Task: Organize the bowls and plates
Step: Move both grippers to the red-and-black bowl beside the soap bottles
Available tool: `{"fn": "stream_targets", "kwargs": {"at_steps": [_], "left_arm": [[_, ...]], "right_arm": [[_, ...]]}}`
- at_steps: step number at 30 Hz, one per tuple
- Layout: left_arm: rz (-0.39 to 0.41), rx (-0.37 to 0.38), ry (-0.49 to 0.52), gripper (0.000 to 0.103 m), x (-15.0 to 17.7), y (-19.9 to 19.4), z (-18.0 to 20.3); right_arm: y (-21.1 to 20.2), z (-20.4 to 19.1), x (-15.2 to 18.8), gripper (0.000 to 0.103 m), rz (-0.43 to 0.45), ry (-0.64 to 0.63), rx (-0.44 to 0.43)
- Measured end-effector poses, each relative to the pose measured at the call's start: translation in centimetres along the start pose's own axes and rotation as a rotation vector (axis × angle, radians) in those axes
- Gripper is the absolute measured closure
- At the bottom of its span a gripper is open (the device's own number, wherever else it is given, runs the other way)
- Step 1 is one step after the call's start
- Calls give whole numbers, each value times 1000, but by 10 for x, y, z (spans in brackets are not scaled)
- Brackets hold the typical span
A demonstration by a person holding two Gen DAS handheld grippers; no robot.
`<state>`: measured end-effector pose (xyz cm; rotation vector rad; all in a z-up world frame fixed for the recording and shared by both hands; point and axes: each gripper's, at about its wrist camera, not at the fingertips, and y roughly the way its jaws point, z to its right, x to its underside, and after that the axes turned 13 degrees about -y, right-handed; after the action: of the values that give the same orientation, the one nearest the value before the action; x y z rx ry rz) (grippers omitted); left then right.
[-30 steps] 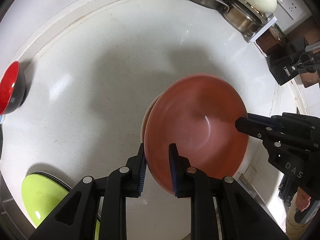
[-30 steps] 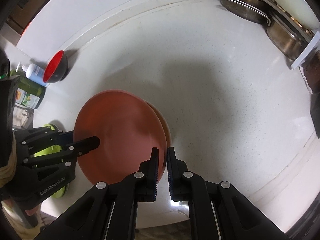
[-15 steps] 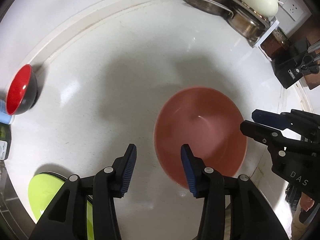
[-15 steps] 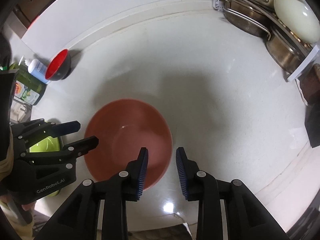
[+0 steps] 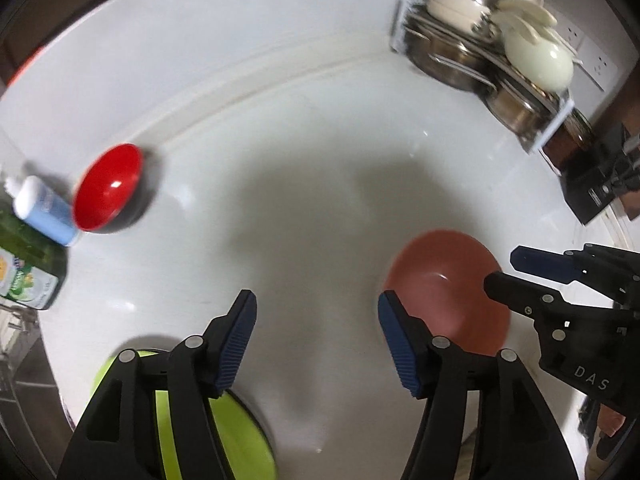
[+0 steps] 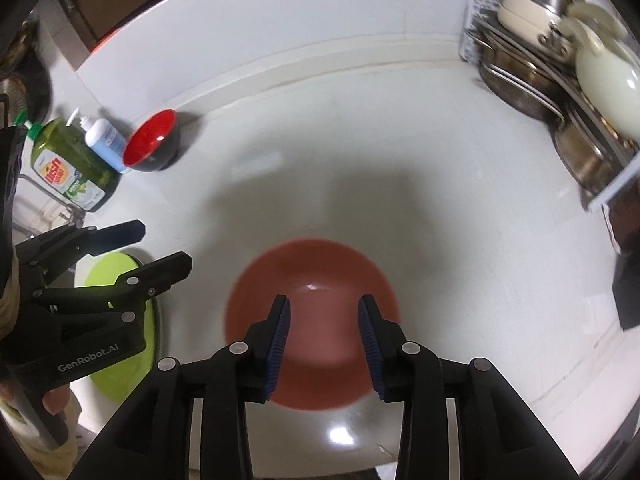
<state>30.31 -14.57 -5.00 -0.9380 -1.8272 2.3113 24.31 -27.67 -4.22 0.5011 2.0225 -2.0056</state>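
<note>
On the white table [image 6: 460,208], the round terracotta bowl [image 6: 316,280] rests free beneath the right gripper [image 6: 324,340]; left gripper [image 5: 316,340] beside it; both fingers spread, empty, evidently clearing for another dish.

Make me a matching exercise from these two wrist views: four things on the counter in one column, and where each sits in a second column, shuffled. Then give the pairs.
Things:
1. pink bowl
2. red bowl
3. lime green plate
4. green soap bottle

Places:
A. at the counter's left end, beside the blue-and-white bottle
B. under the open left gripper
C. near the back wall, just right of the blue-and-white bottle
D. on the counter below the open right gripper

Pairs: 1-D, 2-C, 3-B, 4-A
</note>
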Motion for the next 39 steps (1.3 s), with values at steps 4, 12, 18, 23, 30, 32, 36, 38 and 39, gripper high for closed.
{"fn": "stream_targets", "kwargs": {"at_steps": [4, 12, 18, 23, 30, 32, 36, 38, 39], "left_arm": [[45, -31, -47, 34, -7, -12, -24], [126, -84, -120, 26, -20, -39, -69], [192, -151, -183, 22, -27, -56, -103], [229, -211, -233, 20, -31, -61, -132], [248, -275, -283, 20, -34, -59, -165], [254, -279, -305, 20, -36, -57, -175], [269, -297, -343, 20, -41, -54, -193], [272, -308, -364, 20, -44, -51, -203], [276, -310, -371, 20, -45, -50, -206]], "right_arm": [[-3, -17, -15, 60, 37, -34, -4], [-7, -51, -50, 60, 109, -97, -41], [-4, -70, -75, 49, 164, -125, -33], [4, -84, -96, 46, 185, -160, -28], [16, -110, -125, 46, 197, -237, -41], [20, -117, -133, 46, 207, -264, -36], [29, -127, -150, 46, 207, -287, -50], [34, -132, -158, 46, 211, -307, -57], [37, -134, -161, 46, 212, -312, -56]]}}
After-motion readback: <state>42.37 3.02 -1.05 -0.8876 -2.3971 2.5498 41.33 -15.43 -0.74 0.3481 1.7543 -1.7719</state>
